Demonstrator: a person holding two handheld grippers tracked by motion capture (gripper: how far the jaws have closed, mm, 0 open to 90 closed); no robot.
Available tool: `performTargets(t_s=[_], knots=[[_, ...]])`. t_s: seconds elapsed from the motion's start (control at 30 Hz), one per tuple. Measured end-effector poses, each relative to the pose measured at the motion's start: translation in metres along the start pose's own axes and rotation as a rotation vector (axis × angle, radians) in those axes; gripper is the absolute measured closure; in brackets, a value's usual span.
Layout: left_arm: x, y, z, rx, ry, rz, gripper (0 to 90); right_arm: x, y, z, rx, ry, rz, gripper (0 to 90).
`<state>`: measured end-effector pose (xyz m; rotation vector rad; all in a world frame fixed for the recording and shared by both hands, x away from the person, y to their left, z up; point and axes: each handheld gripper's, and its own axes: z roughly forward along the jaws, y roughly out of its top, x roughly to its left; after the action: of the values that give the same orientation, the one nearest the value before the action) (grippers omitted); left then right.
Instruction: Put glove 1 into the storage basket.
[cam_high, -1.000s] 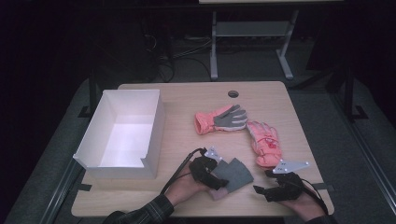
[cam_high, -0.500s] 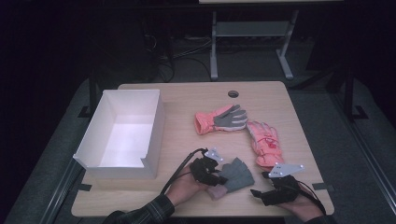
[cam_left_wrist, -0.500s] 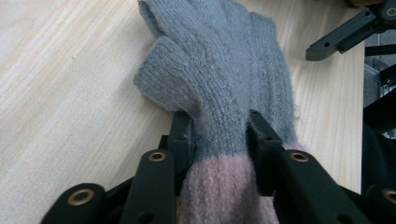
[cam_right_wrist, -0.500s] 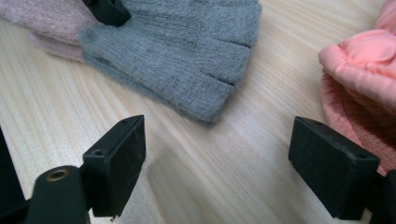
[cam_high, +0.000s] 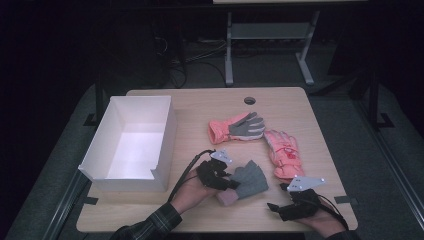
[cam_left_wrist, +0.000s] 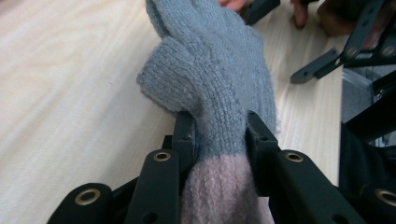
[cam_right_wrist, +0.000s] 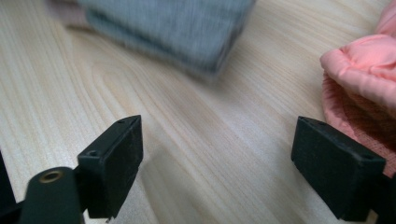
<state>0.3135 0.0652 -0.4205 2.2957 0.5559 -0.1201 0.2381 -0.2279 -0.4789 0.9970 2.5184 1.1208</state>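
Pinching the grey glove (cam_left_wrist: 210, 84) at its pink cuff, the left gripper (cam_high: 216, 174) sits lower centre; the right gripper (cam_right_wrist: 217, 161), jaws wide and having just opened further, seemingly holds nothing.

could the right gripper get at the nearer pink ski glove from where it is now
Probably yes. The right gripper stands open with nothing between its jaws, and the pink ski glove lies just beyond it, with bare table between. The left gripper, shut on the grey knit glove, is off to the side.
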Motion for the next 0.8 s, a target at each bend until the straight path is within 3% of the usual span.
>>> performTargets(t_s=[0.13,0.6,0.8], knots=[[-0.001,0.006,-0.012,-0.02,0.009,-0.009,70.2,0.004,0.0,0.002,0.01,-0.031,-0.023,12.4],[-0.001,0.038,-0.065,-0.06,0.052,-0.032,70.1,0.004,-0.001,0.002,0.007,-0.032,-0.022,11.9],[0.002,0.053,-0.09,-0.076,0.086,-0.017,70.0,0.004,-0.001,0.002,0.004,-0.032,-0.023,11.8]])
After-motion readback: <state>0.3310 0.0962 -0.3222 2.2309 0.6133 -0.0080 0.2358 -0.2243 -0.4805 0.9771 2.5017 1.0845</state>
